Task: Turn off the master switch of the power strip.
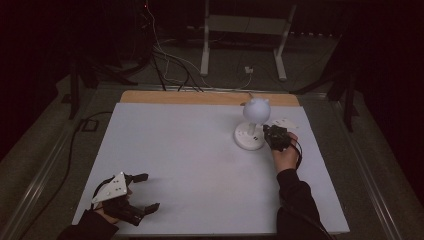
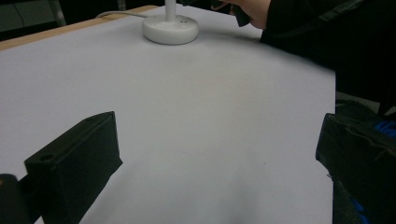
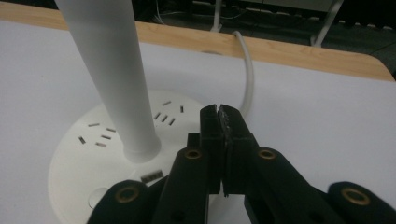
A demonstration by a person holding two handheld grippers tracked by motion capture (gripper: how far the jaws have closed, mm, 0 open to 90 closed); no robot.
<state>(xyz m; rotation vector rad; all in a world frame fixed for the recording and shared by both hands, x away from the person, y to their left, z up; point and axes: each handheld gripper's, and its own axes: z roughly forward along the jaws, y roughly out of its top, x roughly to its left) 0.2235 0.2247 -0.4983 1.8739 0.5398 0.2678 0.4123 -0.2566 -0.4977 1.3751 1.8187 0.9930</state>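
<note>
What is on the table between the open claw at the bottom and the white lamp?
Nothing: the high view shows bare white tabletop from the open left gripper to the white round-based lamp.

**Camera placement: one overhead, two on the grippers**

The table (image 1: 200,165) is seen from above and behind, looking forward and down, at a distance. From the left gripper (image 1: 131,196), a low view is cast across the white tabletop toward the far lamp base (image 2: 170,29). The right gripper (image 3: 219,116) view is set very close to that base, facing the wooden back edge (image 3: 289,51). The lamp base is shared by all three.
</note>
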